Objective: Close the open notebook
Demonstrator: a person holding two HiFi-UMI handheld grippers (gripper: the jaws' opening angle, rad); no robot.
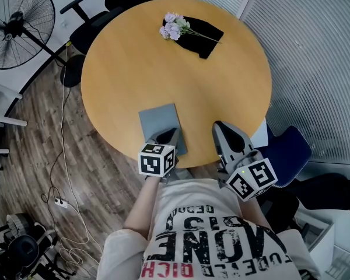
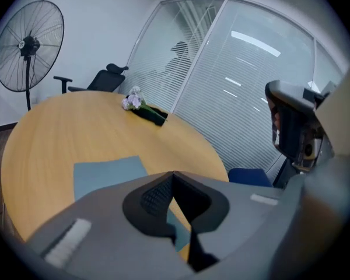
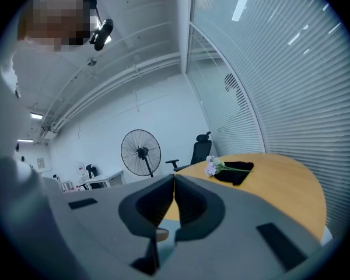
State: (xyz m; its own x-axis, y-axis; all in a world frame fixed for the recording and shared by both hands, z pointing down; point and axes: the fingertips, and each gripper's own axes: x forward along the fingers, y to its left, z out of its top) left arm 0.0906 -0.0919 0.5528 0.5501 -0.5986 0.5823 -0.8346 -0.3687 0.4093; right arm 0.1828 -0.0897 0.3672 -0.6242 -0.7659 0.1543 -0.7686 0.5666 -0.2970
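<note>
A grey-blue notebook [image 1: 159, 123] lies flat and closed on the round wooden table [image 1: 122, 69], near its front edge. My left gripper [image 1: 169, 136] hovers over the notebook's near end, jaws together with nothing between them. In the left gripper view the notebook [image 2: 108, 174] shows just beyond the shut left gripper [image 2: 174, 174]. My right gripper [image 1: 224, 127] sits at the table's front right edge, also shut and empty; in its own view the right gripper [image 3: 174, 177] points level across the table.
A bunch of pale flowers [image 1: 174, 26] rests on a black cloth [image 1: 202, 35] at the far side of the table. A floor fan [image 1: 20, 25] and a black office chair [image 1: 96, 22] stand to the left, a blue chair [image 1: 289, 150] to the right. Cables trail on the floor.
</note>
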